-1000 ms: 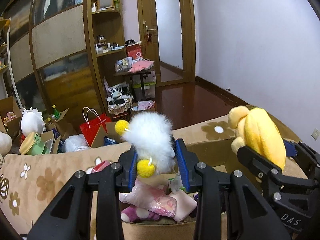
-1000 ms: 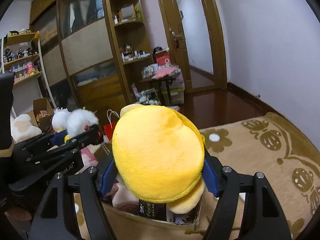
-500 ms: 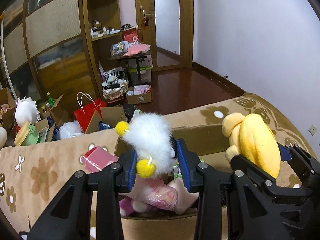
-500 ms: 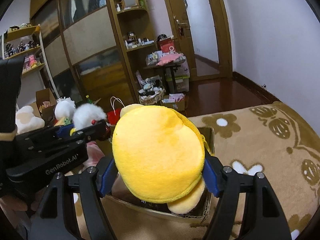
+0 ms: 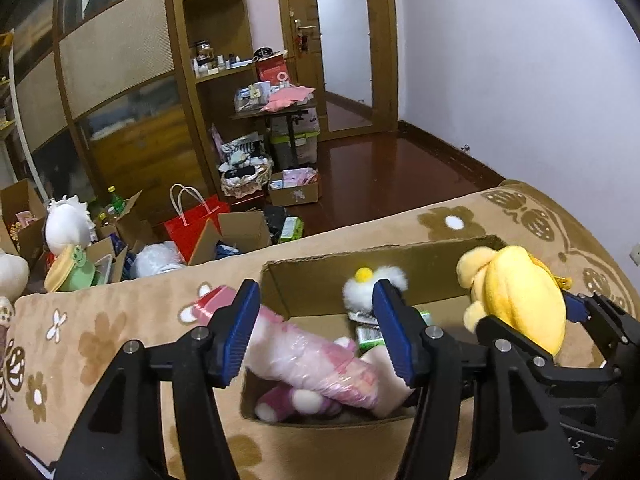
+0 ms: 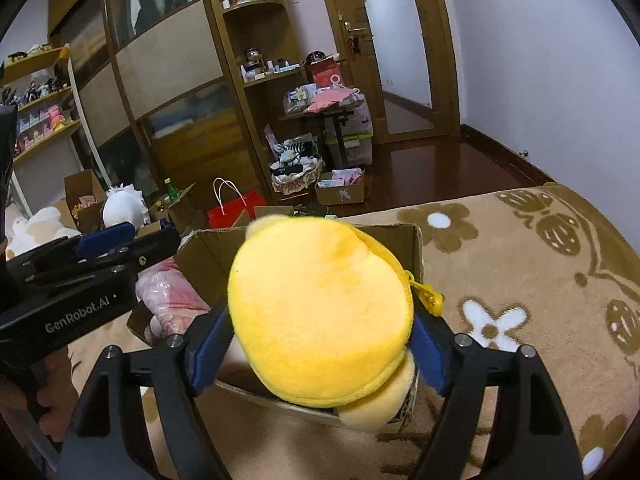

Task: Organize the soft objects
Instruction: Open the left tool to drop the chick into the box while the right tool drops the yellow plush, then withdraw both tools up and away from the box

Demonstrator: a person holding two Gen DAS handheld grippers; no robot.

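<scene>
Two grippers over the brown cardboard box (image 5: 400, 264): left gripper (image 5: 316, 328) gapes empty, right gripper (image 6: 316, 344) clamps the round yellow plush toy (image 6: 320, 320), probably dropping next.

Legible markings: one brand name, one partial marking.
"GenRobot.AI" is printed in white on the black side of the left gripper (image 6: 106, 246), seen from the right wrist view. On the right gripper (image 5: 524, 312), seen from the left wrist view, a partial white marking near the lower right edge reads roughly "1S"; the remainder is cut off. Labels on shelf items and boxes are too small to read.
</scene>
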